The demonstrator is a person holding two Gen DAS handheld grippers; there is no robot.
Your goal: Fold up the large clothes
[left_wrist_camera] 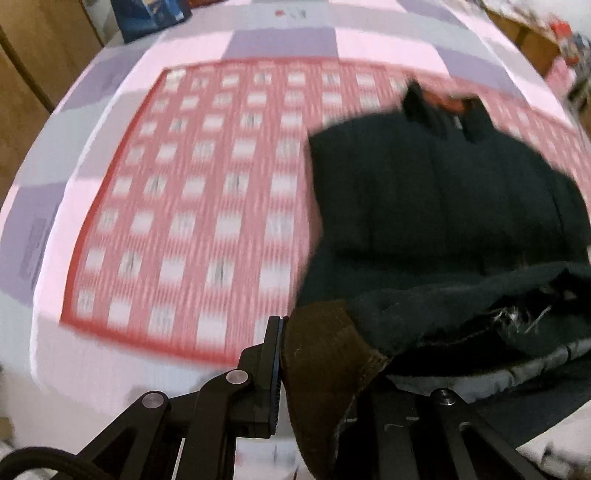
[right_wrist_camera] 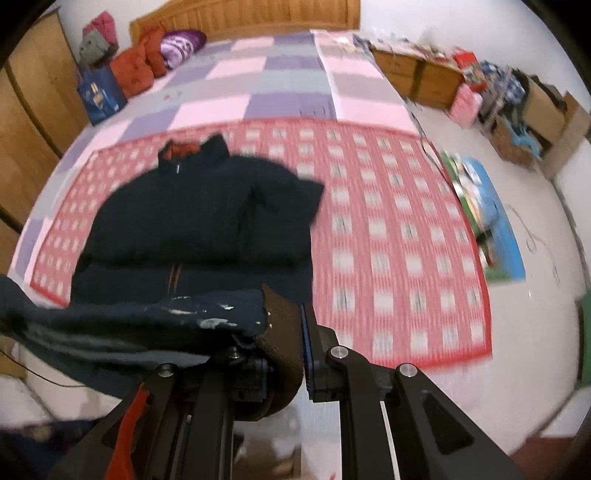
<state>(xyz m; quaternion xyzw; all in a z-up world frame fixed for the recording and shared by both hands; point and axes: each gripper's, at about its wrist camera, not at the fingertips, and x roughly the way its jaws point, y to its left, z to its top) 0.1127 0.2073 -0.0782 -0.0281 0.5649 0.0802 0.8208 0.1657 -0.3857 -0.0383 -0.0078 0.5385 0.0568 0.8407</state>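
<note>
Down at the bottom of the left wrist view, the left gripper (left_wrist_camera: 295, 373) has its jaws nearly together, pinching a brown ribbed hem (left_wrist_camera: 325, 369) of the dark jacket (left_wrist_camera: 443, 206). Only the left finger (left_wrist_camera: 271, 376) shows clearly, its ridged pad flat against the brown fabric; the other one is hidden under the cloth. From the grip, the jacket's lower edge runs off to the lower right, with a grey lining showing beneath it.

Most of the jacket lies in the right half of that frame on a red checked mat (left_wrist_camera: 192, 206), its collar toward the upper right. The mat sits on a bed (left_wrist_camera: 280, 44) with a pink, purple and grey quilt. A blue box (left_wrist_camera: 151, 14) stands at the top left.

At the bottom centre of the right wrist view, the right gripper (right_wrist_camera: 286, 354) is likewise closed tight on the brown hem (right_wrist_camera: 284, 332), with the right finger (right_wrist_camera: 308, 354) pressed against it. The held jacket edge runs off to the left. The jacket's body (right_wrist_camera: 199, 218) lies left of centre on the mat (right_wrist_camera: 399, 236), collar toward the top. Both views are blurred.
</note>
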